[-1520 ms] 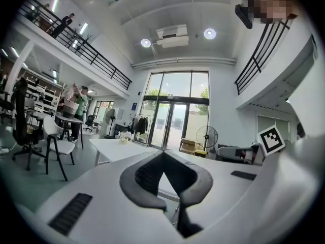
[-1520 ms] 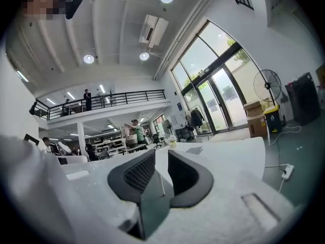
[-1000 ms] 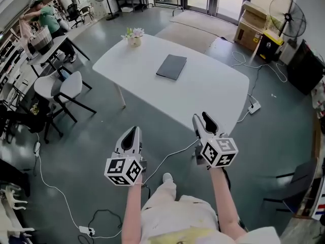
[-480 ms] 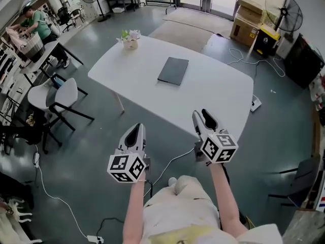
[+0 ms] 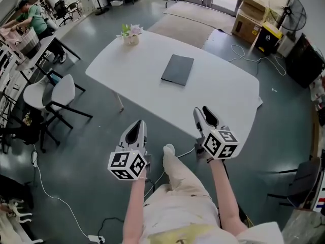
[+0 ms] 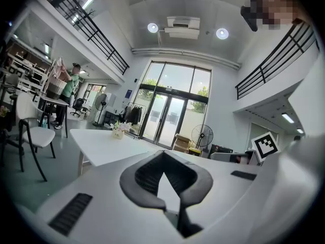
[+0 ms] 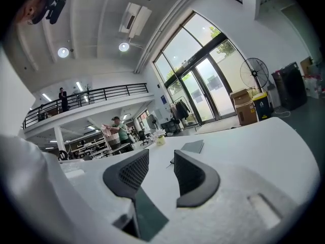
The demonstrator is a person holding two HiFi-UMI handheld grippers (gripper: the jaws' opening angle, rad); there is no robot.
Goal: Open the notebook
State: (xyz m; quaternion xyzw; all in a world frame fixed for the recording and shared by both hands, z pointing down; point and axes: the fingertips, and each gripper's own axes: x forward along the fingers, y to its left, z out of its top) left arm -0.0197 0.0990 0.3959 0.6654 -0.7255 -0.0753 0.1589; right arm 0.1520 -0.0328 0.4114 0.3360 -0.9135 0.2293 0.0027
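A closed dark grey notebook (image 5: 177,69) lies flat near the middle of the white table (image 5: 218,95). Both grippers hang in the air in front of the table's near edge, well short of the notebook. My left gripper (image 5: 136,130) is over the floor, its jaws touching at the tips with nothing between them (image 6: 162,154). My right gripper (image 5: 204,114) is near the table's near edge, open and empty (image 7: 161,162). In the right gripper view the notebook (image 7: 192,146) shows far ahead, just past the jaws.
A small pot of flowers (image 5: 131,34) stands at the table's far left corner. Chairs (image 5: 56,93) and another table with a person (image 5: 30,15) are to the left. Cables (image 5: 244,55), boxes (image 5: 249,24) and a fan (image 5: 287,9) lie beyond. My own leg (image 5: 175,172) is between the grippers.
The view has drawn nearer to the table and the notebook sits slightly lower in frame. A leg has stepped forward between the grippers. Neither gripper's jaws have changed.
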